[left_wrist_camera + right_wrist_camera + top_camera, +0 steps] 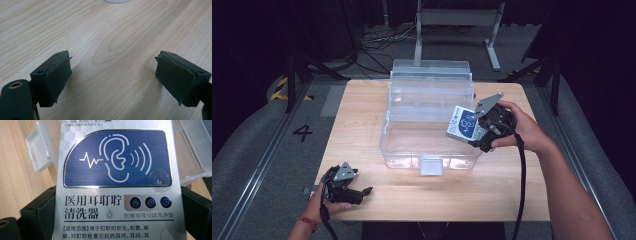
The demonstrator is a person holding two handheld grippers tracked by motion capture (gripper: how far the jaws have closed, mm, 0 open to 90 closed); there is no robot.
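Observation:
A clear plastic storage box stands open in the middle of the wooden table, its lid tilted back. My right gripper is shut on a silver carton with a blue ear graphic, held over the box's right front corner. In the right gripper view the carton stands between both black jaws, with the box's rim behind it. My left gripper rests open near the table's front left edge, with only bare wood between its pads.
The box's white latch sticks out at its front wall. A grey metal stand and cables lie on the floor behind the table. A floor mark "4" sits to the left.

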